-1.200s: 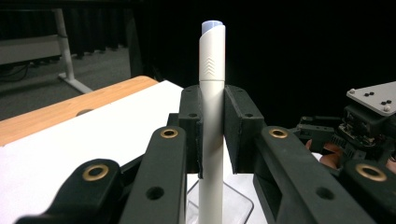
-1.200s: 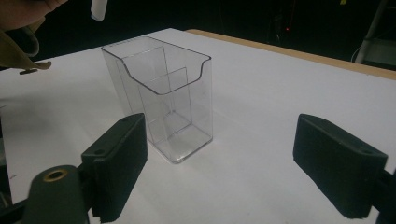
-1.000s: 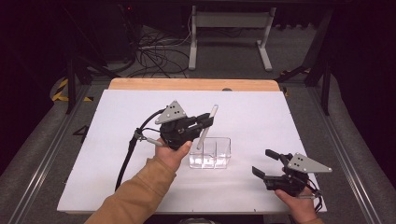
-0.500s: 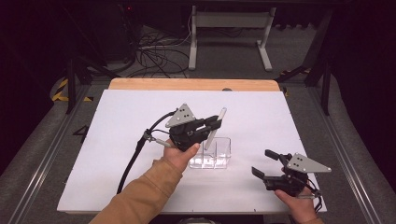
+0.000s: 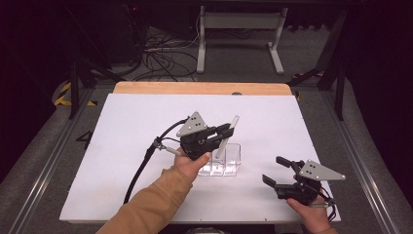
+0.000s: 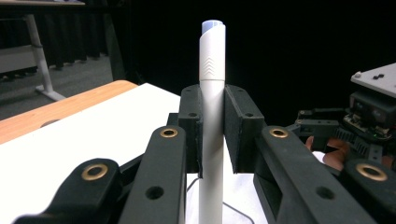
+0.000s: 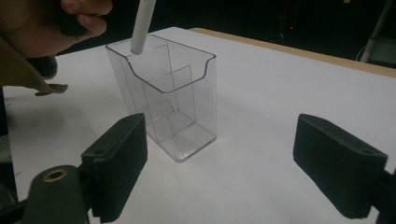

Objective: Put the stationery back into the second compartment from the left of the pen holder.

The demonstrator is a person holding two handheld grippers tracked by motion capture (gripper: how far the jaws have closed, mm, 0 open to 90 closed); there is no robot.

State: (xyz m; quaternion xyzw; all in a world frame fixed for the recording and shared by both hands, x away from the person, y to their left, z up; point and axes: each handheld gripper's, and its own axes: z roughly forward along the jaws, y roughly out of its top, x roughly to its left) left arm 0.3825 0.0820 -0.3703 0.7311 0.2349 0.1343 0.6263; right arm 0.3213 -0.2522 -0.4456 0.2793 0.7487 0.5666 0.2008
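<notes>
A slim white marker (image 6: 211, 93) (pale blue tip) stood over the clear holder (image 5: 225, 161); my left gripper (image 5: 225, 132) clamped its barrel.

- The holder (image 5: 225, 160) stands on the surface (image 5: 122, 146), near its middle.
- The pen (image 5: 228, 134), tilted, has its lower end at the holder's rim.
- The left hand-held gripper (image 5: 225, 132) is above the holder; the right hand-held gripper (image 5: 276, 170) sits to the holder's right, apart from it.
</notes>
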